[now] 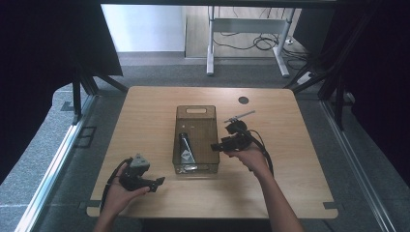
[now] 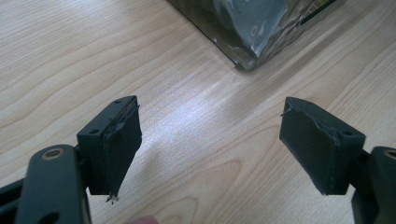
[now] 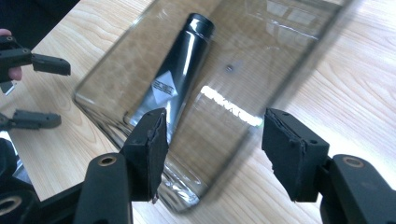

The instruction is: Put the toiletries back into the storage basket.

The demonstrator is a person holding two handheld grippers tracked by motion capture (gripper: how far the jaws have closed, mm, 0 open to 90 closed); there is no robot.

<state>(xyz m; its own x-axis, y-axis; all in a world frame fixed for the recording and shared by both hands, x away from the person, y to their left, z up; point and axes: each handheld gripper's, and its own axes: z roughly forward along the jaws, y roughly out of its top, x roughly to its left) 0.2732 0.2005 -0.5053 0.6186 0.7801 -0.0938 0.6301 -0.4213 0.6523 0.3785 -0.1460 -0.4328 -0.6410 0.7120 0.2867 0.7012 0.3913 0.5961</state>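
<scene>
A clear smoky plastic bin stands in the middle of the wooden table, with a dark squeeze tube lying flat inside it. In the right gripper view the tube shows a diamond label and a black cap, seen through the bin wall. My right gripper is open just right of the bin, its jaws hovering over the bin's near rim. My left gripper is open over bare table near the front left, with a corner of the bin ahead of it.
A round cable hole sits at the table's back right. Beyond the table a white desk frame with cables stands on the floor. Dark curtains hang on both sides. The left gripper shows far off in the right gripper view.
</scene>
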